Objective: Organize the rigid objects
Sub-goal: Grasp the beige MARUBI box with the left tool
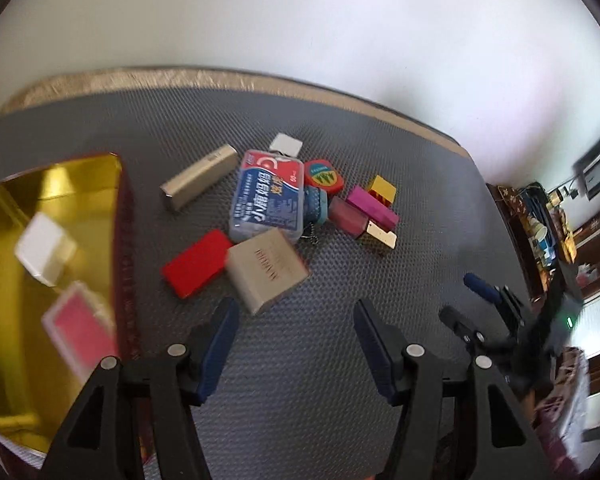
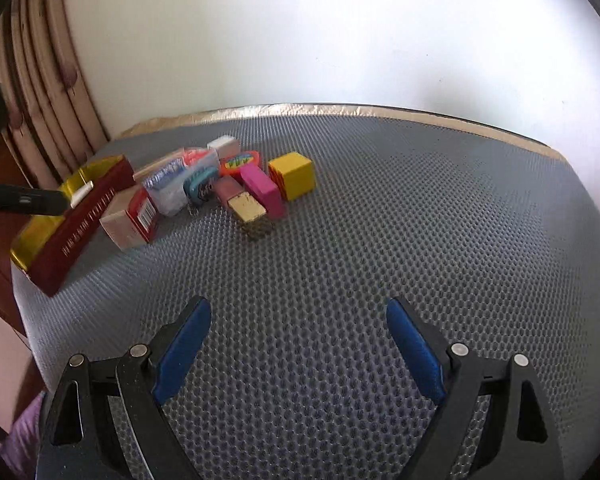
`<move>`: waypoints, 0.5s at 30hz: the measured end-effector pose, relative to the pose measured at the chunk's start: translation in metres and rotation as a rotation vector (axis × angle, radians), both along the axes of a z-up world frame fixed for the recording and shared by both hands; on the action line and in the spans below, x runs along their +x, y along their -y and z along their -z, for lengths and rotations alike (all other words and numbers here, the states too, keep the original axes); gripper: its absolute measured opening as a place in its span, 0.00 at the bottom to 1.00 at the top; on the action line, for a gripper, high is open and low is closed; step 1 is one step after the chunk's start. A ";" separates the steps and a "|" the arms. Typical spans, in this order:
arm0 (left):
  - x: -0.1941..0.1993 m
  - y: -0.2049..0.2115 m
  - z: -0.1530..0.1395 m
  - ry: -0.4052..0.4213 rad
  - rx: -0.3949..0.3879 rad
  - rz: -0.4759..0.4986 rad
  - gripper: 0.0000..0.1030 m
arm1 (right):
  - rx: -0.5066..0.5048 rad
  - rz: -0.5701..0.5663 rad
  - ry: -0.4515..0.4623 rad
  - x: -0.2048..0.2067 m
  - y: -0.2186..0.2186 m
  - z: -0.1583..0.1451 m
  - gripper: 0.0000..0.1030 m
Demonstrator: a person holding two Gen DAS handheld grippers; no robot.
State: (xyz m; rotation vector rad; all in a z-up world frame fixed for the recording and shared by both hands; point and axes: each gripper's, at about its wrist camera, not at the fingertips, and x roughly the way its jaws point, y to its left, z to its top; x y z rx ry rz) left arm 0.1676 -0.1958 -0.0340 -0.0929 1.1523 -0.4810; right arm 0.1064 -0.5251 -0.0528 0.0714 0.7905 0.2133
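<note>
My left gripper (image 1: pixel 294 344), jaws apart & empty, sits just short of the beige rectangular box (image 1: pixel 266 270), long axis slanting away rightward. Right gripper (image 2: pixel 298 344), wide apart, empty, is well off. Gold-lined red tin (image 1: pixel 52 240) lies left.

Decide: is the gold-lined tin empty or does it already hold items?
Not empty. The tin holds a white block and a pink-faced clear case.

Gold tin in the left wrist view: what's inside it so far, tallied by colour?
White block: 1
Pink case: 1
Total visible in the gold tin: 2
</note>
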 end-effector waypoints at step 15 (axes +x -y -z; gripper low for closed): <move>0.043 0.020 0.040 -0.101 0.067 -0.082 0.60 | 0.108 -0.034 0.024 -0.012 0.012 -0.007 0.86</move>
